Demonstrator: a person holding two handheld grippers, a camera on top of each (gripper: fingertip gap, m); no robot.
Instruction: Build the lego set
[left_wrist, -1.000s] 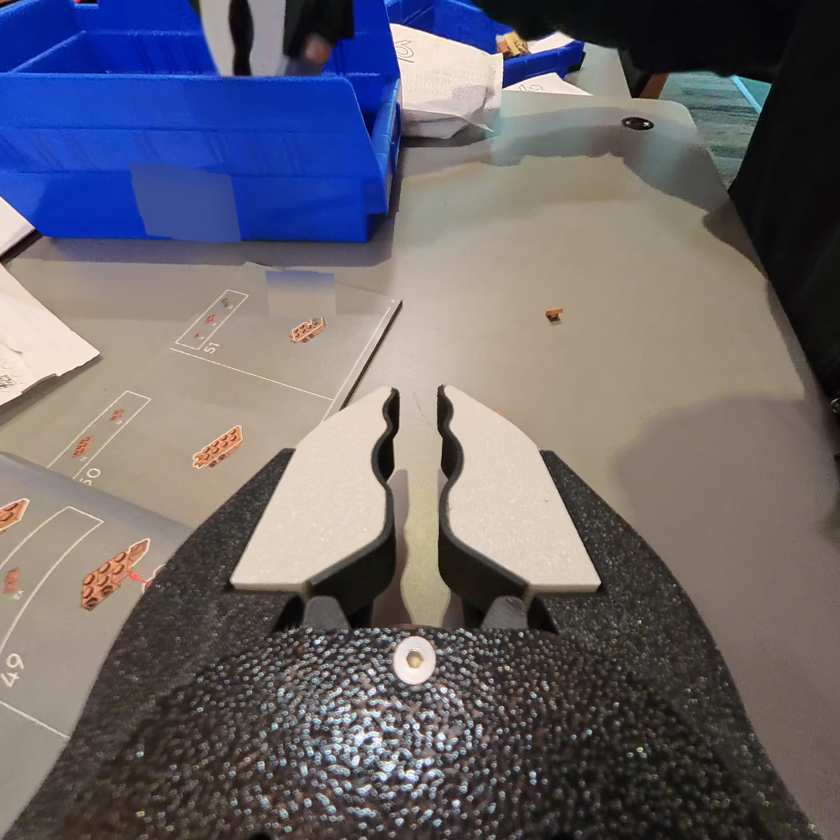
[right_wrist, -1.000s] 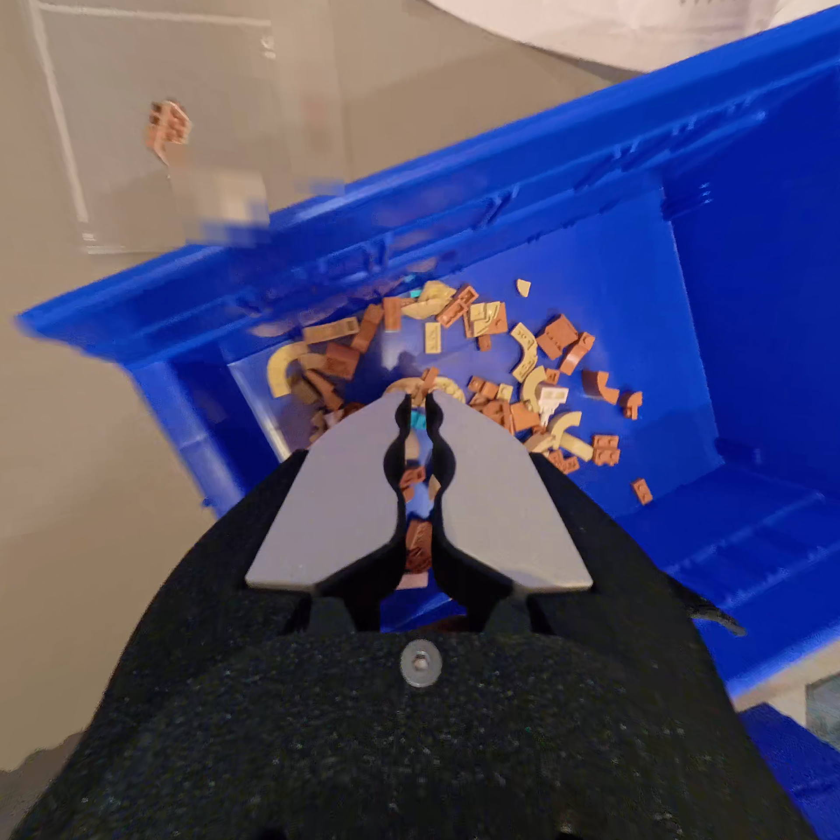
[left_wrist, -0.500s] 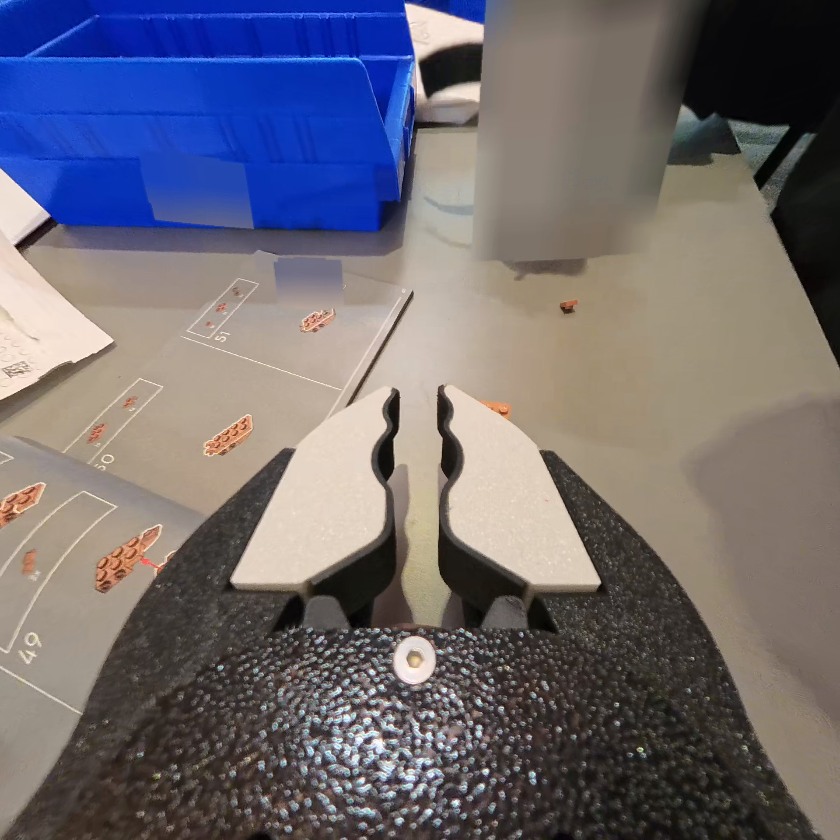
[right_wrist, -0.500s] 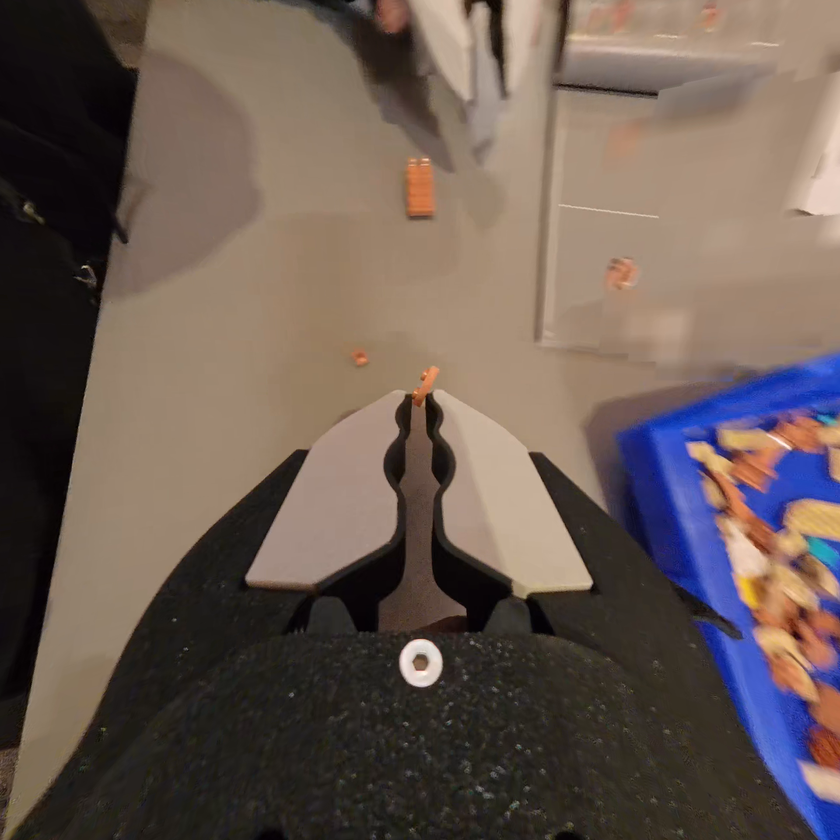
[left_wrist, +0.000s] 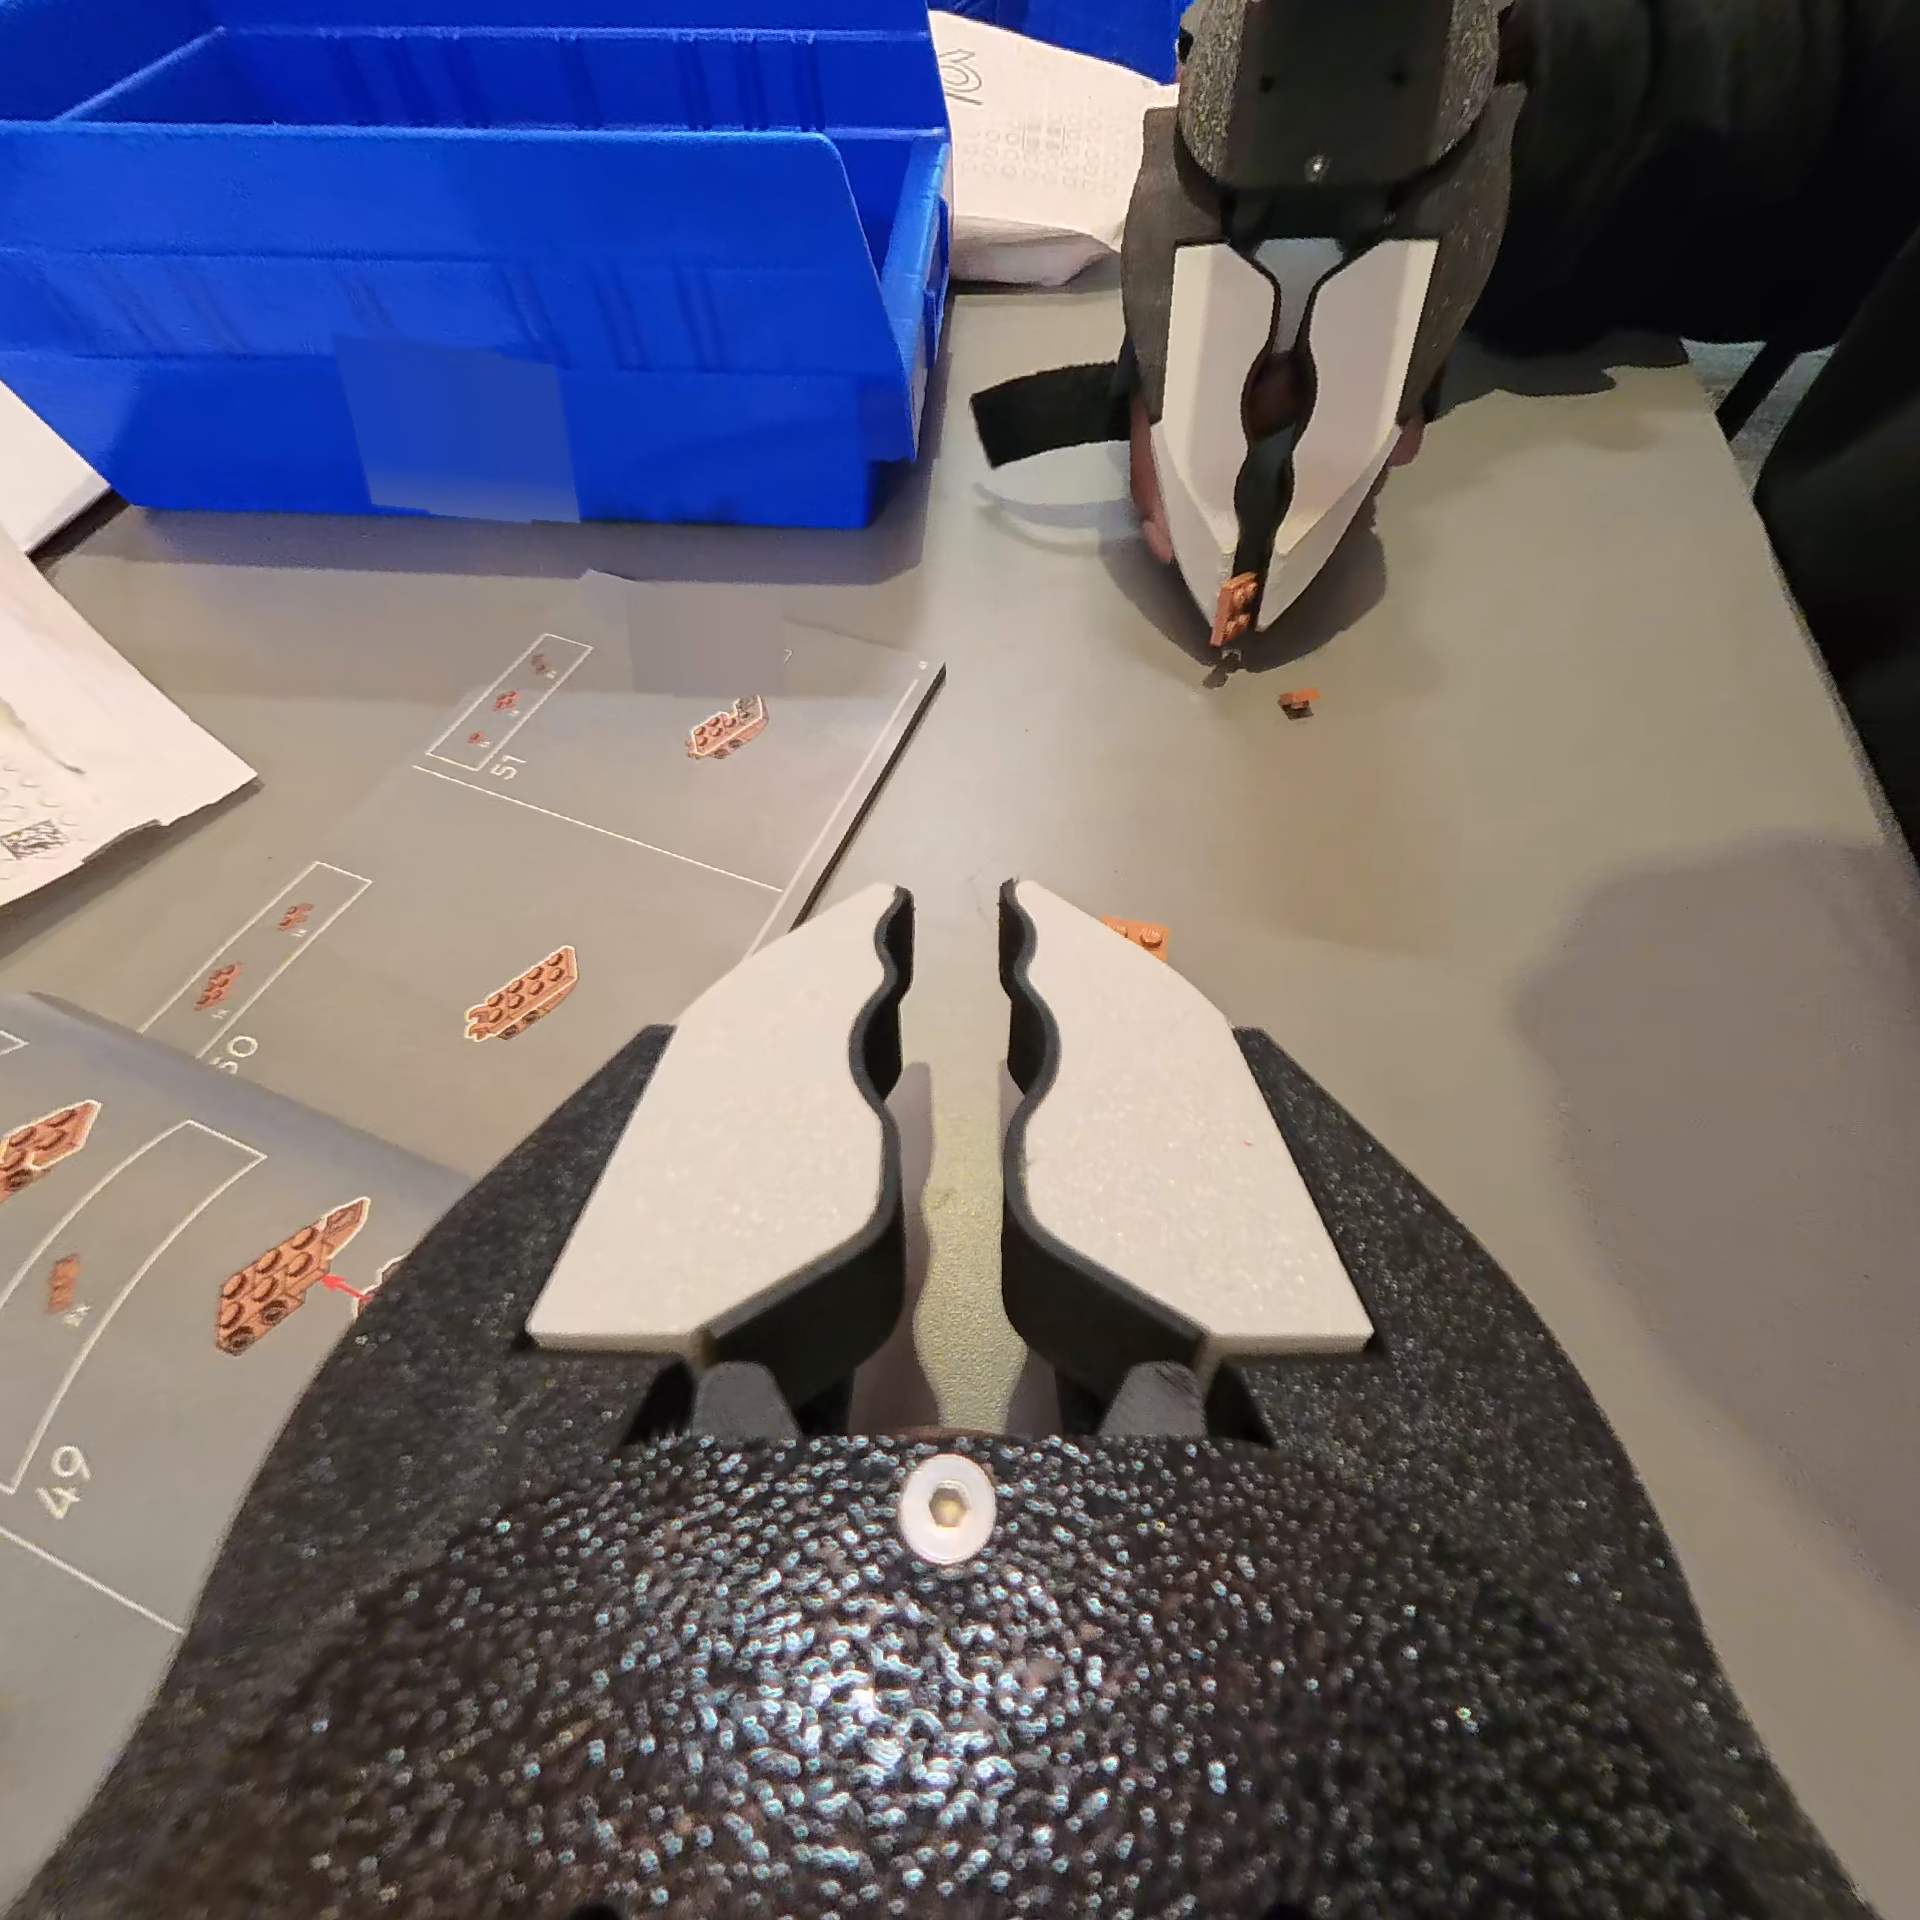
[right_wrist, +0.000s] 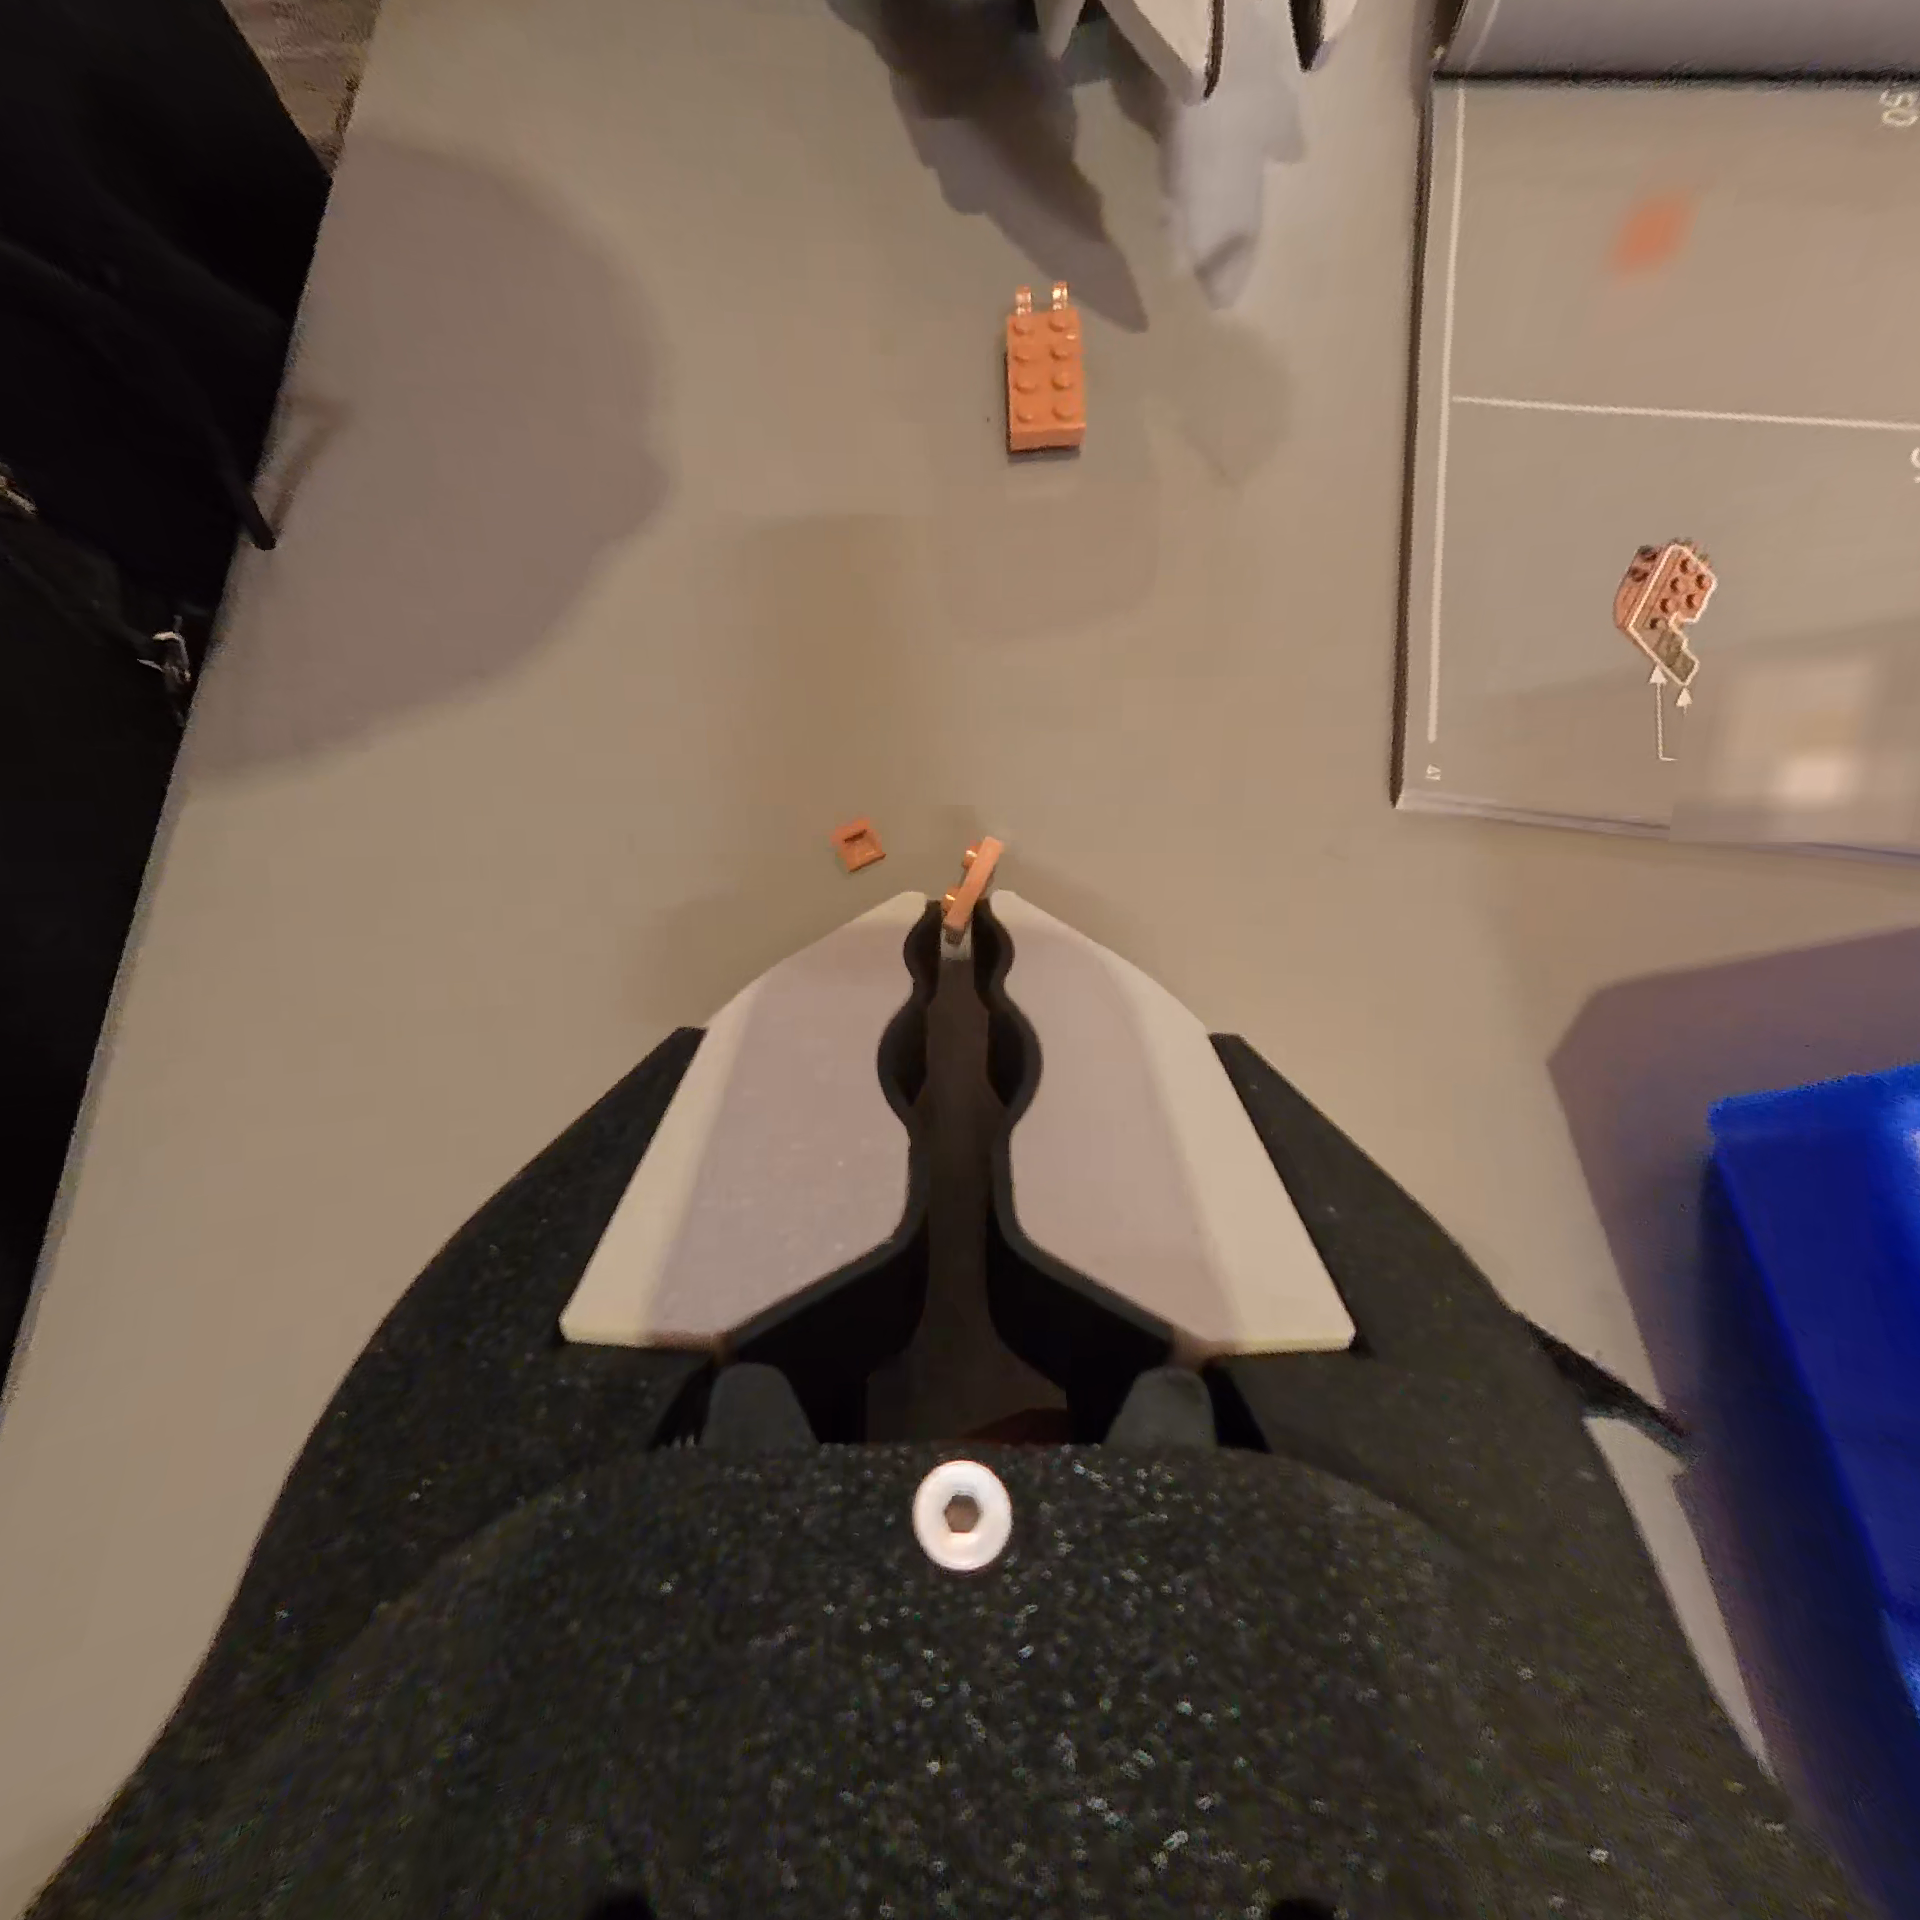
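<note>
Right wrist view: right gripper (right_wrist: 961, 902) pinches small orange plate (right_wrist: 974, 879) beside tiny orange tile (right_wrist: 858, 844); left gripper (left_wrist: 956, 914) narrowly open, bare.

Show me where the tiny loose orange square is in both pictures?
Left wrist view: tiny orange square lies far away, upper right, on the grey table.
Right wrist view: it lies mid-picture, just left of the jaws.
Shared landmark: the thin orange piece pinched by the right gripper.

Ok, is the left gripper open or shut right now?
Open. The left gripper shows bare grey table between its fingers, nothing clamped.
</note>
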